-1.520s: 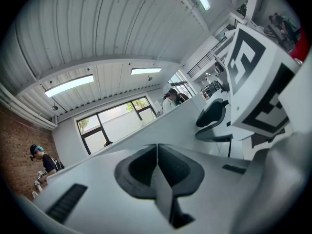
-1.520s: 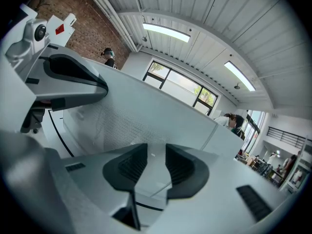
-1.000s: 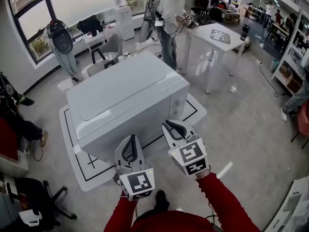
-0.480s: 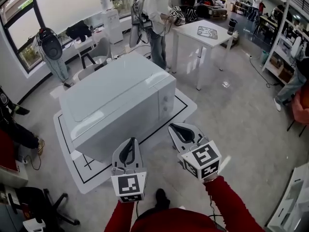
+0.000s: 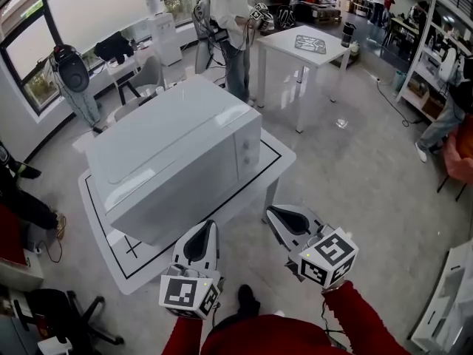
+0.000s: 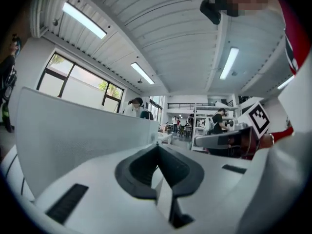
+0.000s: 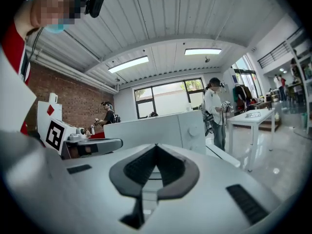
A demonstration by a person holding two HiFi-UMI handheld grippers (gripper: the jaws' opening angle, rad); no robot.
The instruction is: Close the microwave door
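left gripper (image 5: 202, 231) back from microwave (image 5: 166, 157); own view shows jaws together

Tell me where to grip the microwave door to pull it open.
Take the microwave door at its edge beside the knob panel, coming from the front. With the panel at that end, the hinge is probably at the other. No handle shows and the door lies flush, so jaws may find little to pinch.

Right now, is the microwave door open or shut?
Shut. The microwave door lies flush with the front, in line with the control panel; nothing swings out from the body in the head view.
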